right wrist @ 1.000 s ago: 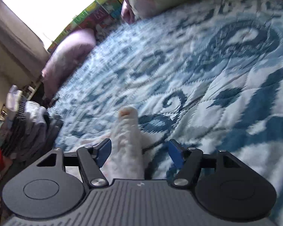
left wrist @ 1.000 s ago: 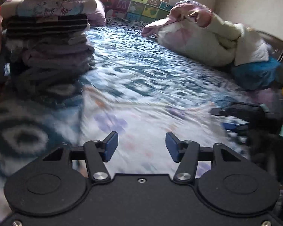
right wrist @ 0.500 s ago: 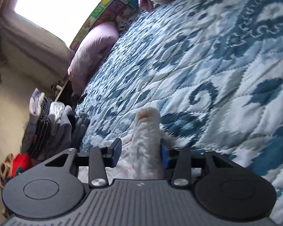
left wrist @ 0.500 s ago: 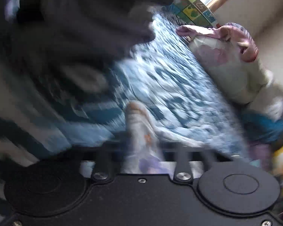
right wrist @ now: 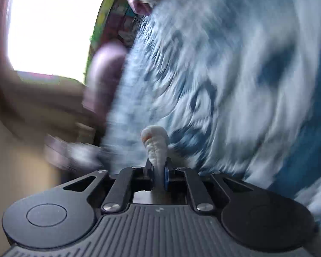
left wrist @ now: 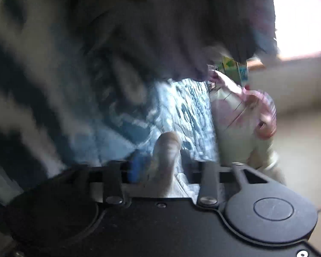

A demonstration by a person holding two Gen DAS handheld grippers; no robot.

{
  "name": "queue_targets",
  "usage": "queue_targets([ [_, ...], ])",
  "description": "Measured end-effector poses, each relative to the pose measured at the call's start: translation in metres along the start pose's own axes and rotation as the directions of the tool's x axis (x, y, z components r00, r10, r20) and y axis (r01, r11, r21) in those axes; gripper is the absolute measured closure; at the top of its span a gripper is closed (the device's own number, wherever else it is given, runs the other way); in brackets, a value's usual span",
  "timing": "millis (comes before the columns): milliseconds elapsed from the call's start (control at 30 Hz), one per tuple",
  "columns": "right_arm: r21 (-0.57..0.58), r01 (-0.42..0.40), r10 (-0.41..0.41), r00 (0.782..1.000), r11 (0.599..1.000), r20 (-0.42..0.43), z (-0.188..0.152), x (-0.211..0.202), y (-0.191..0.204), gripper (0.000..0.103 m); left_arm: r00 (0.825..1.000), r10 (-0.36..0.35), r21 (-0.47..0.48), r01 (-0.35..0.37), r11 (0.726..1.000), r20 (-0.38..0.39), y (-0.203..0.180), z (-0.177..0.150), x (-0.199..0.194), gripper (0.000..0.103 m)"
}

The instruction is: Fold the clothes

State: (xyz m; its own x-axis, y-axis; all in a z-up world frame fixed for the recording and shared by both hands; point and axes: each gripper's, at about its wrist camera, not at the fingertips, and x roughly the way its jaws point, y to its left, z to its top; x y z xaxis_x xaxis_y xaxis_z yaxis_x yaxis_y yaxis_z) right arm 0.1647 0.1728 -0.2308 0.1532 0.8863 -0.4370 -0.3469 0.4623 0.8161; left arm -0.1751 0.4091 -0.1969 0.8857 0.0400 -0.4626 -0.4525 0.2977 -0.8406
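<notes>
**Mid-fold: one pale garment pinched at both ends**

Evidently partway through; right gripper (right wrist: 158,174) fingers clamped tight on a bunched ridge of the white garment (right wrist: 156,143), low centre of the right view; left gripper (left wrist: 160,171) fingers closed in around another fold of the same cloth (left wrist: 167,150), though blur hides actual contact. Bedspread (right wrist: 224,75) filling the right of that frame. Counted: two grippers, one garment held; dark blurred stack (left wrist: 160,21) upper centre, pale heap (left wrist: 235,117) at right, number within either beyond telling.

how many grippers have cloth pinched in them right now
2: the left gripper has a pale fabric fold between its fingers; the right gripper clamps a white crinkled cloth.
</notes>
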Motion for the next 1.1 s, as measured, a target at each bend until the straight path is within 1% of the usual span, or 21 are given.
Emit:
queue_targets([
  [67,-0.110,0.093,-0.087,0.994,0.989,0.060,-0.003,-0.008,0.018,0.068,0.996,0.086,0.169,-0.090,0.981,0.033,-0.028,-0.004,-0.010,0.055],
  [100,-0.157,0.135,-0.122,0.989,0.978,0.089,-0.004,-0.013,0.026,0.068,0.992,0.110,0.280,-0.121,0.952,0.057,-0.043,-0.011,-0.013,0.055],
  [167,-0.251,0.202,-0.169,0.974,0.946,0.148,-0.008,-0.022,0.041,0.067,0.984,0.143,0.483,-0.175,0.858,0.102,-0.071,-0.026,-0.017,0.056],
  [200,-0.294,0.192,-0.148,0.975,0.936,0.166,-0.009,-0.025,0.046,0.067,0.985,0.142,0.556,-0.171,0.813,0.095,-0.080,-0.035,-0.013,0.057],
  [233,-0.334,0.174,-0.119,0.977,0.926,0.179,-0.010,-0.029,0.051,0.069,0.986,0.142,0.626,-0.165,0.762,0.087,-0.089,-0.045,-0.009,0.066],
  [267,-0.367,0.149,-0.093,0.982,0.918,0.166,-0.011,-0.027,0.056,0.071,0.986,0.147,0.682,-0.161,0.714,0.079,-0.097,-0.053,-0.003,0.071],
  [300,-0.398,0.122,-0.069,0.987,0.909,0.146,-0.012,-0.024,0.061,0.075,0.981,0.181,0.699,-0.181,0.692,0.074,-0.096,-0.057,0.008,0.072],
  [333,-0.415,0.106,-0.063,0.991,0.904,0.116,-0.015,-0.017,0.063,0.078,0.962,0.261,0.696,-0.243,0.676,0.082,-0.086,-0.055,0.023,0.072],
  [367,-0.390,0.124,-0.097,0.991,0.912,0.088,-0.013,-0.007,0.055,0.078,0.937,0.338,0.692,-0.303,0.655,0.090,-0.077,-0.053,0.039,0.082],
  [400,-0.356,0.150,-0.139,0.989,0.922,0.059,-0.011,0.003,0.045,0.082,0.918,0.385,0.682,-0.344,0.646,0.098,-0.067,-0.051,0.050,0.087],
  [433,-0.323,0.178,-0.178,0.984,0.930,0.029,-0.009,0.013,0.036,0.103,0.933,0.344,0.648,-0.325,0.689,0.102,-0.055,-0.047,0.050,0.090],
  [500,-0.239,0.153,-0.157,0.988,0.959,0.006,0.000,0.014,0.023,0.103,0.945,0.320,0.537,-0.304,0.787,0.066,-0.044,-0.036,0.045,0.096],
  [533,-0.195,0.136,-0.139,0.990,0.971,-0.002,0.005,0.013,0.017,0.103,0.949,0.310,0.493,-0.295,0.818,0.053,-0.040,-0.032,0.042,0.097],
  [667,-0.225,0.148,-0.150,0.989,0.963,0.007,-0.001,0.013,0.021,0.103,0.944,0.326,0.514,-0.307,0.801,0.057,-0.052,-0.033,0.035,0.097],
  [767,-0.252,0.150,-0.149,0.989,0.956,0.025,-0.002,0.004,0.026,0.103,0.941,0.295,0.607,-0.333,0.722,0.166,-0.079,-0.042,0.014,0.091],
  [800,-0.272,0.148,-0.143,0.989,0.951,0.036,-0.003,0.001,0.029,0.094,0.939,0.282,0.632,-0.342,0.695,0.198,-0.086,-0.044,0.011,0.091],
  [867,-0.340,0.144,-0.139,0.990,0.929,0.039,-0.007,-0.008,0.040,0.092,0.937,0.285,0.656,-0.345,0.672,0.200,-0.092,-0.043,0.017,0.091],
  [933,-0.345,0.143,-0.145,0.989,0.928,0.021,-0.008,-0.007,0.039,0.092,0.933,0.304,0.677,-0.352,0.646,0.194,-0.091,-0.043,0.033,0.091],
  [967,-0.343,0.144,-0.149,0.989,0.928,0.012,-0.009,-0.005,0.038,0.092,0.926,0.325,0.686,-0.362,0.631,0.191,-0.089,-0.044,0.043,0.091],
  [1033,-0.341,0.144,-0.156,0.988,0.929,-0.008,-0.009,-0.003,0.036,0.093,0.881,0.444,0.681,-0.427,0.595,0.165,-0.071,-0.045,0.065,0.086],
  [1100,-0.338,0.144,-0.163,0.986,0.930,-0.027,-0.010,0.000,0.034,0.095,0.878,0.443,0.672,-0.438,0.597,0.179,-0.068,-0.046,0.068,0.085],
])
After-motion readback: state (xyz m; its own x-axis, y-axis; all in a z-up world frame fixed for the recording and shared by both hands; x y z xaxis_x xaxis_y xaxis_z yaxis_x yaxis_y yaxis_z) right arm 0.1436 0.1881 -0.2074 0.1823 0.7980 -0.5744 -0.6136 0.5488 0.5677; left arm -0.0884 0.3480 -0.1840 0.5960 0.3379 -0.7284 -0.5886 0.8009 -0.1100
